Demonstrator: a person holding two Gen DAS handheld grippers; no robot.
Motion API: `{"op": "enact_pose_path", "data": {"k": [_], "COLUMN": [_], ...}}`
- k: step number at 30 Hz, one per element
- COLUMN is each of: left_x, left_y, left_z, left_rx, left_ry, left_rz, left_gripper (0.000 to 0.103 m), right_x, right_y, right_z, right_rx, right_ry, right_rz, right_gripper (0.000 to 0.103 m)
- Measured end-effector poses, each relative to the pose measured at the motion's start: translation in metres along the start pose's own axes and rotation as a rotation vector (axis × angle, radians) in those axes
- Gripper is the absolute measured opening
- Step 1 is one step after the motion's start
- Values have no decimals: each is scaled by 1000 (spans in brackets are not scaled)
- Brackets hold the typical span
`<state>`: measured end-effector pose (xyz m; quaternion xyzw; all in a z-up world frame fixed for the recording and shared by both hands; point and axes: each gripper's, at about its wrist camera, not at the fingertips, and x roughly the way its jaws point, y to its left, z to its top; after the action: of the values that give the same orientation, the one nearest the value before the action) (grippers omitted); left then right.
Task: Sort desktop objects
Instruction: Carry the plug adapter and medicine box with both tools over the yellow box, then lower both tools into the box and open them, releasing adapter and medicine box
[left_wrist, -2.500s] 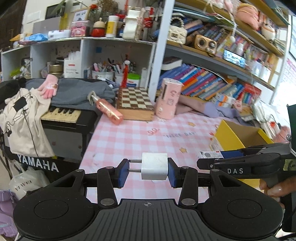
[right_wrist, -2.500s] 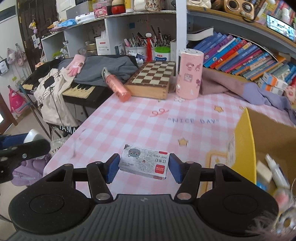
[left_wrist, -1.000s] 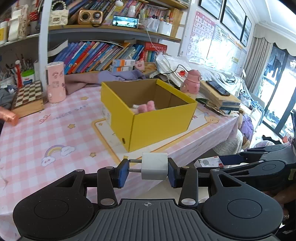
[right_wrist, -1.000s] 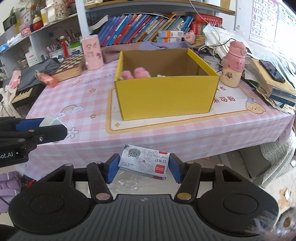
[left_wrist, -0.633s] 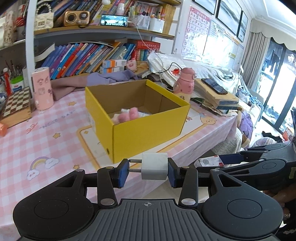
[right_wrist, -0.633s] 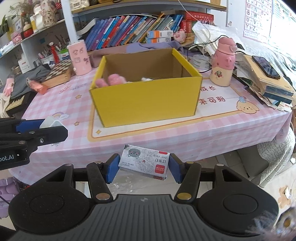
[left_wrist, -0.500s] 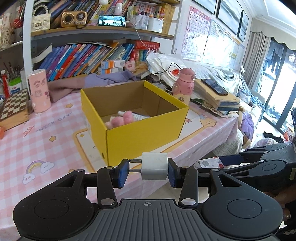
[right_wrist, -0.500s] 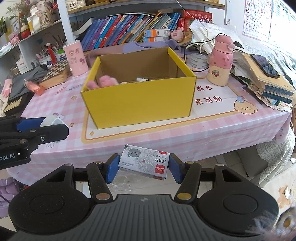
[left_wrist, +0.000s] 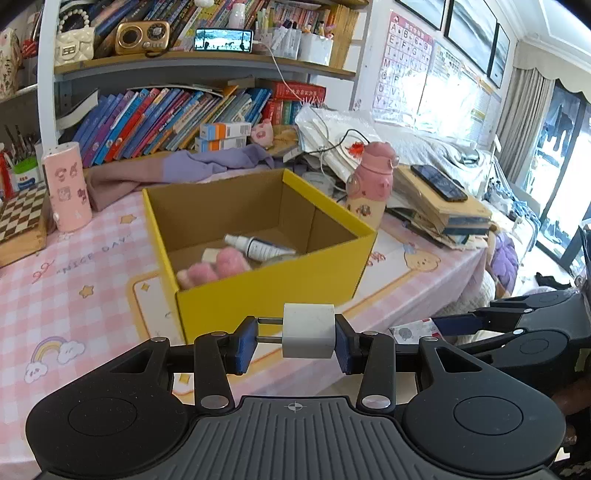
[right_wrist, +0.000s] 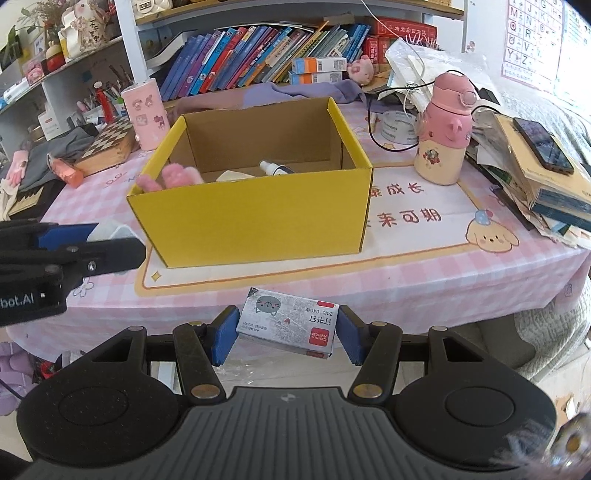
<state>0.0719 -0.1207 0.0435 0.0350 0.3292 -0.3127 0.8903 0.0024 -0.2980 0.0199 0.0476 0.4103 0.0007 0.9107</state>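
Yellow box (right_wrist: 258, 210) holds a pink plush (right_wrist: 173, 177) and spray bottle (right_wrist: 273, 168).

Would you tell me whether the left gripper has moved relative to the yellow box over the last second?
Yes. The left gripper, shut on the white charger, has come closer to the yellow box, whose interior now shows more fully.

The tablecloth (left_wrist: 74, 280) reads "NICE DAY". The left gripper (right_wrist: 26, 295) body shows "bot.AI". The staple box (right_wrist: 288, 321) bears mirrored Chinese characters and "24/6". The wall chart (left_wrist: 402, 66) shows alphabet letters. The mat (right_wrist: 406, 206) carries mirrored Chinese characters.
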Motion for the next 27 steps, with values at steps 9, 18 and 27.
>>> {"op": "enact_pose_path", "data": {"k": [9,18,27], "left_x": [15,46,106], "left_y": [-2,11,34], "left_z": [32,64,82], "left_rx": [-1,17,74], "left_ry": [-80,-111,-24], "left_rz": [65,159,257], "left_gripper": [42,42,42], "right_x": [6,33,104], "right_y": [-18,-19,1], "right_z": [36,91,128], "right_rx": [-53,-149,-335], "right_ry": [-85,-179,-141], "right_rz": [34,88,114], "right_gripper": [55,55,55]}}
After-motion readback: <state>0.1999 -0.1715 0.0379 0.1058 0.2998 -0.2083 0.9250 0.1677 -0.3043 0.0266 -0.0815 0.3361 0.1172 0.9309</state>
